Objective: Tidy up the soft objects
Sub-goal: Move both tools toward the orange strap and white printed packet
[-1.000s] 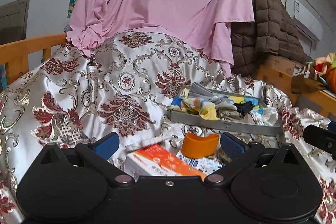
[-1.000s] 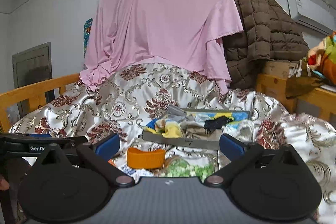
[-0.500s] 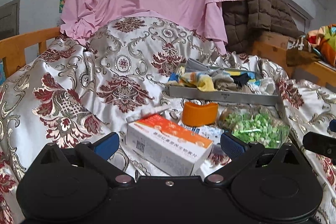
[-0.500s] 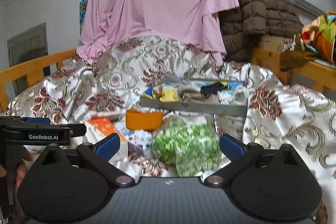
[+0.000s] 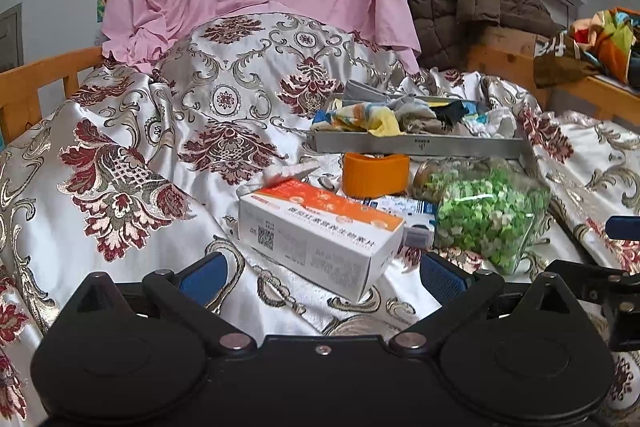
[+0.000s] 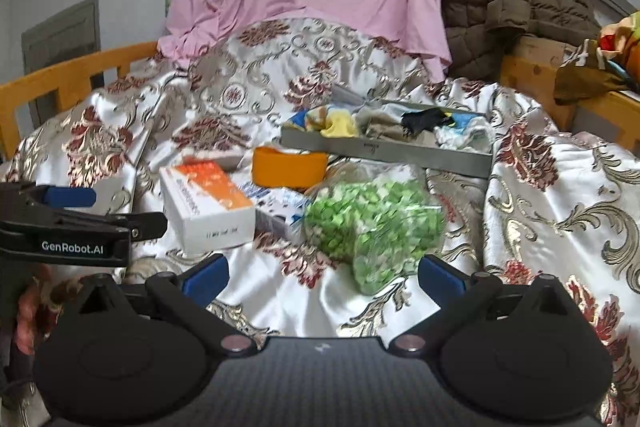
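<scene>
Both grippers, left (image 5: 322, 273) and right (image 6: 322, 273), hang with jaws released, empty. The bag (image 6: 372, 223) lies just ahead of the right jaws; pinch its loose edge, then lift toward the tray (image 6: 384, 147) beyond.

Ahead of the left gripper (image 5: 323, 273), the carton (image 5: 320, 229) blocks the way. The bag of green pieces (image 6: 374, 223) fills the right gripper's (image 6: 323, 273) path; bare quilt (image 6: 560, 195) lies open rightward.
</scene>
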